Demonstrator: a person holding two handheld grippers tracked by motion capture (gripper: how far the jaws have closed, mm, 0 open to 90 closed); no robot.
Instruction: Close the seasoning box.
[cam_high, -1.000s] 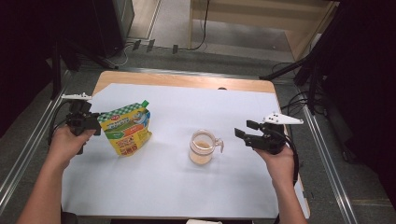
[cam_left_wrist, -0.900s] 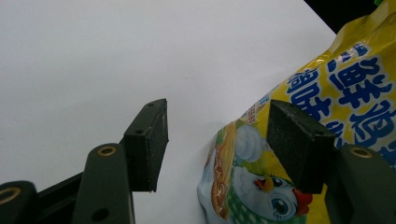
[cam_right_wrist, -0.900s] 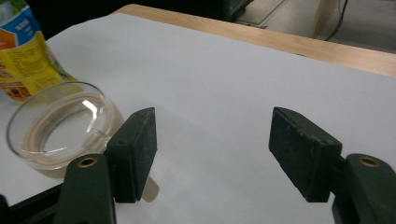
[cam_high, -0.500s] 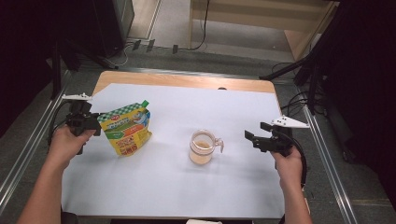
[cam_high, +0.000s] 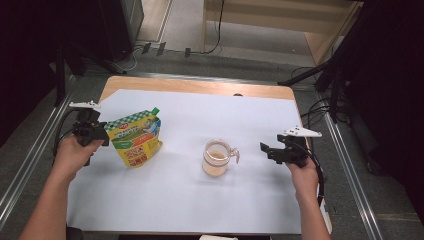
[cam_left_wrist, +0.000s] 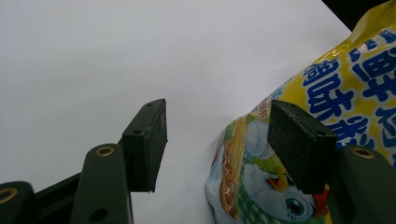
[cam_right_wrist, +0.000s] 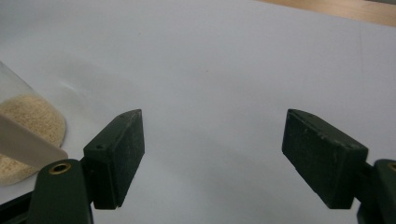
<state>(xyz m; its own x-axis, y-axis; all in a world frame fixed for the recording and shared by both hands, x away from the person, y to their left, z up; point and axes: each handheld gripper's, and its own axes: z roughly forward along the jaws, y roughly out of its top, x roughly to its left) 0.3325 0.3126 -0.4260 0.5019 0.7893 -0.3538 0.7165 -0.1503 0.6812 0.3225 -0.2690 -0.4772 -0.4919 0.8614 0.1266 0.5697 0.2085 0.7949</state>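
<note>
A yellow and green snack pouch (cam_high: 135, 138) stands at the left of the white sheet. My left gripper (cam_high: 102, 136) sits against its left edge. In the left gripper view that gripper (cam_left_wrist: 224, 140) is open: the pouch's edge (cam_left_wrist: 327, 84) lies between the jaws, and the left pad (cam_left_wrist: 148, 140) is clear of it. A glass cup (cam_high: 216, 158) of beige powder stands mid-table. My right gripper (cam_high: 264, 148) hovers to its right, pointing at it. In the right gripper view its jaws (cam_right_wrist: 215, 154) have just been opening and stand wide, with nothing between them; the cup (cam_right_wrist: 25, 123) is at the far left.
The white sheet (cam_high: 210, 115) covers most of a wooden table (cam_high: 200, 86). Metal rails (cam_high: 350, 175) run along both sides. Cables and dark stands (cam_high: 320, 75) lie beyond the far edge. Bare sheet stretches in front of the cup and pouch.
My right gripper has sunk a little and drifted right, away from the cup, with its jaws wider apart. The left gripper, pouch and cup have stayed put.
</note>
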